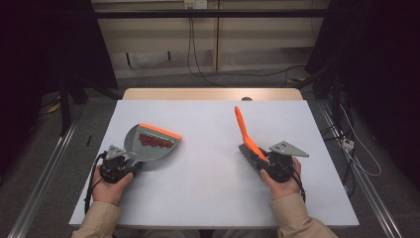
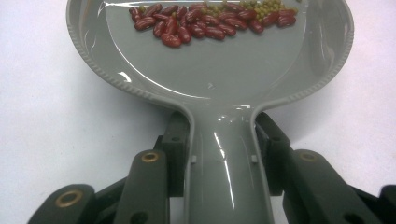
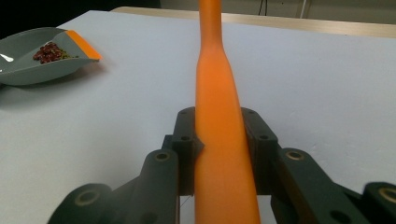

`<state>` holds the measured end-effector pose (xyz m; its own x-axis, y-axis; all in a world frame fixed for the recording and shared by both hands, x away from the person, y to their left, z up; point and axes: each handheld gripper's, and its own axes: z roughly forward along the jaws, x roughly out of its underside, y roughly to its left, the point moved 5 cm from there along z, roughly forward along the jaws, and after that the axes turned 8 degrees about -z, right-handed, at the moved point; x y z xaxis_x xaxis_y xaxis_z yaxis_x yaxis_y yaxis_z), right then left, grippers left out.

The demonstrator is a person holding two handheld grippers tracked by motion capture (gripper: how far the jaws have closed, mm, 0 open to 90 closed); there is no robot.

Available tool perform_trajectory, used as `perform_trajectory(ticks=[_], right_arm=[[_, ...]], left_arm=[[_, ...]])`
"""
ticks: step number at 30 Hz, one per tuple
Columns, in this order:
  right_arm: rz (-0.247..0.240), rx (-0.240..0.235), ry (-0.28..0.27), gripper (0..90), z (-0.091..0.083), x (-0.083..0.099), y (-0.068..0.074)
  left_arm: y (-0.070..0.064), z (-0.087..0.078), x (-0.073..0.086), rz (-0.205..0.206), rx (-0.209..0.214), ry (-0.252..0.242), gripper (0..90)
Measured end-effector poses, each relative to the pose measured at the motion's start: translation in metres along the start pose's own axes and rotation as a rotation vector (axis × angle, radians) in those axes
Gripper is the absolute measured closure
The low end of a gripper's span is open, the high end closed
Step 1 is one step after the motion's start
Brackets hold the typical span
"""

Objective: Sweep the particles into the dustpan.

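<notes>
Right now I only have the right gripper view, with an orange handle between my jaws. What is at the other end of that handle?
Observer: A brush; its dark bristle head sits by the right gripper, on the table.
Operator: Is the dustpan held?
Observer: Yes, the left gripper is shut on the dustpan handle.
Operator: Just red beans in it?
Observer: No, small green beans lie beside the red kidney beans.

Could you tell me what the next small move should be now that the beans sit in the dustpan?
Probably lift the grey plastic dustpan level: the left tongs clamp its handle, and red and green beans lie near its orange lip, so tipping forward could spill them.
</notes>
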<state>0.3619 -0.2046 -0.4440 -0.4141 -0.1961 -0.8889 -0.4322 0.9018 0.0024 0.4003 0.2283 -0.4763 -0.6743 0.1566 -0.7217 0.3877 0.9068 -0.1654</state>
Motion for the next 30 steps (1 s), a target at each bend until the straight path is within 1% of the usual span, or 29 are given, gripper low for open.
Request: perform_trajectory(ticks=[7, 11, 16, 19, 24, 25, 28, 29, 30], right_arm=[[0.001, 0.002, -0.006, 71.1, -0.001, -0.001, 0.000], [0.001, 0.000, -0.008, 71.1, -0.001, -0.001, 0.000], [0.000, -0.001, -0.008, 71.1, -0.001, -0.001, 0.000], [0.000, 0.000, -0.007, 71.1, -0.001, -0.001, 0.000], [0.000, 0.001, -0.009, 71.1, -0.002, -0.001, -0.001], [0.000, 0.001, -0.008, 71.1, -0.002, -0.001, -0.001], [0.000, 0.003, -0.006, 71.0, -0.001, 0.000, -0.001], [-0.002, 0.002, -0.003, 71.1, -0.001, 0.000, -0.001], [-0.001, 0.001, -0.001, 71.0, -0.001, 0.001, -0.001]], left_arm=[[0.003, 0.001, 0.001, -0.017, -0.022, 0.002, 63.5], [0.004, 0.002, 0.003, -0.025, -0.025, 0.009, 63.5], [0.005, 0.004, 0.005, -0.045, -0.023, 0.014, 63.4], [0.004, 0.004, 0.005, -0.045, -0.024, 0.008, 63.2], [0.002, 0.002, 0.007, -0.047, -0.011, 0.009, 62.6], [0.000, 0.002, 0.007, -0.049, -0.001, 0.010, 62.1], [-0.004, 0.000, 0.009, -0.047, 0.017, 0.013, 57.5], [-0.007, -0.001, 0.009, -0.040, 0.023, 0.018, 55.2], [-0.009, -0.001, 0.009, -0.047, 0.030, 0.017, 52.1]])
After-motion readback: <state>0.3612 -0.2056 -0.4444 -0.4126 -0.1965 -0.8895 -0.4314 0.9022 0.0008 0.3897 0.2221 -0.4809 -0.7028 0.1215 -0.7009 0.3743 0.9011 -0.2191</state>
